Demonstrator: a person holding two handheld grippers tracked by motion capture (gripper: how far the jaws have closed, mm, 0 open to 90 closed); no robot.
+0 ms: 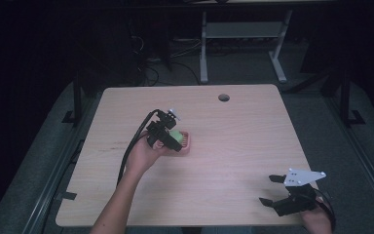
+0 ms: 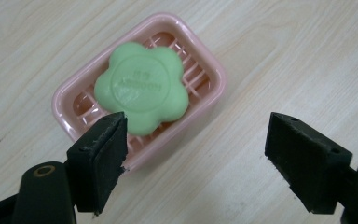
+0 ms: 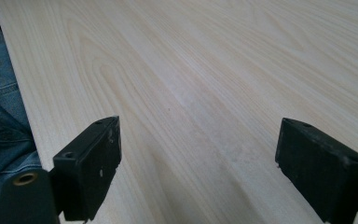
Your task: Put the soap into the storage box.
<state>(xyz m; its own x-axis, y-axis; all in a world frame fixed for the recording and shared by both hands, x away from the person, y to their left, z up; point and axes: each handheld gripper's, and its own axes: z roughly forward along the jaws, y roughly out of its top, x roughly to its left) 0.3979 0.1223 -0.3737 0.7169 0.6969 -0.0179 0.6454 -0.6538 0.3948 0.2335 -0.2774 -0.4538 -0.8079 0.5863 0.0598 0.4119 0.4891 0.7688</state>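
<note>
Item one: a green flower-shaped soap (image 2: 142, 87), which we find lying flat in a pink soap dish (image 2: 208, 64) with a slotted floor; raised lettering is pressed into the soap's top, too small for us to read. Item two: the dish itself, which rests on the pale wood surface (image 1: 233, 146) left of its middle, as we see it in the high view (image 1: 187, 142). Item three: the left gripper (image 2: 196, 140), which we hold over the dish with its jaws spread wide and nothing between them; in the left gripper view one jaw overlaps the near edge of the dish and the other stands over bare wood well to the side, and we cannot tell whether either touches anything. In the high view this gripper (image 1: 168, 134) covers part of the dish. Item four: the right gripper (image 3: 198, 158), also opened wide and empty, which we keep low over bare wood near the front right corner of the surface (image 1: 272, 190), well apart from the dish. Item five: a round hole (image 1: 223, 97) in the surface near its far edge.
</note>
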